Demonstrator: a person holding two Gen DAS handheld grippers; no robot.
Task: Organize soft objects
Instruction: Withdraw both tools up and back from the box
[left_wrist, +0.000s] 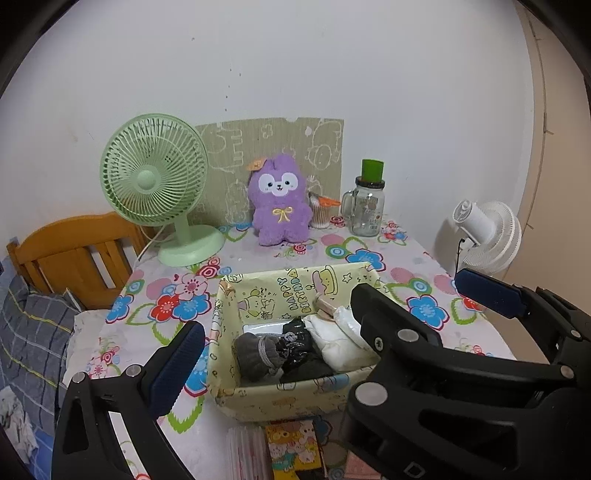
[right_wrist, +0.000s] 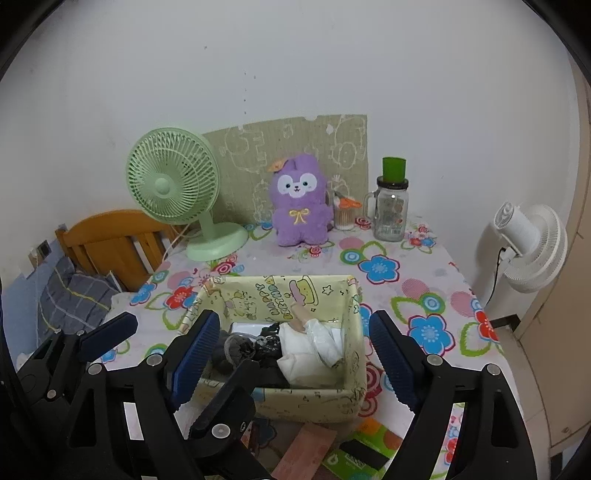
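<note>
Both your left gripper (left_wrist: 280, 332) and right gripper (right_wrist: 295, 354) stand wide and empty above the box (right_wrist: 314, 400); purple plush (right_wrist: 299, 201) waits at twelve o'clock.

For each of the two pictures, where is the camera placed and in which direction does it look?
Left wrist view: on the left hand-held gripper, looking forward and down at the yellow box; its open fingers show.
Right wrist view: on the right hand-held gripper, facing the same box; its open fingers and the left hand-held gripper show.
Shared: box, purple plush, green fan.
</note>
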